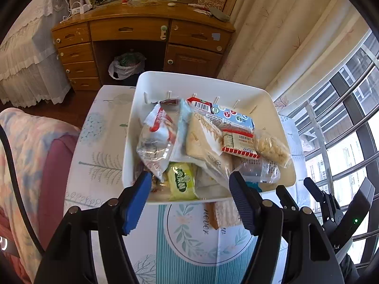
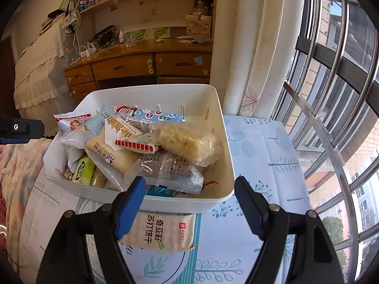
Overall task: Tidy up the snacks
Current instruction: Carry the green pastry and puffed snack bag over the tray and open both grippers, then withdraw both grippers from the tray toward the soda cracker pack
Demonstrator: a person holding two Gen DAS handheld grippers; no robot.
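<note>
Bedroom, patterned table. White bin already stuffed with snacks. Only 1 cracker pack left outside, tucked at bin's near edge. My left gripper and right gripper: jaws wide, holding nothing. Nearly done I reckon.

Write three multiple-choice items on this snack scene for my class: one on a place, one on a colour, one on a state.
1. Where does the soda cracker pack lie?
A. in the bin
B. on the tablecloth beside the bin
C. on the desk
2. What colour is the storage bin?
A. white
B. red
C. black
3. How is the right hand-held gripper?
A. shut on a snack
B. open, holding nothing
C. out of view

Key: 1 B, it lies outside the near rim; 2 A, the walls are white; 3 B, the jaws stand apart and empty.
</note>
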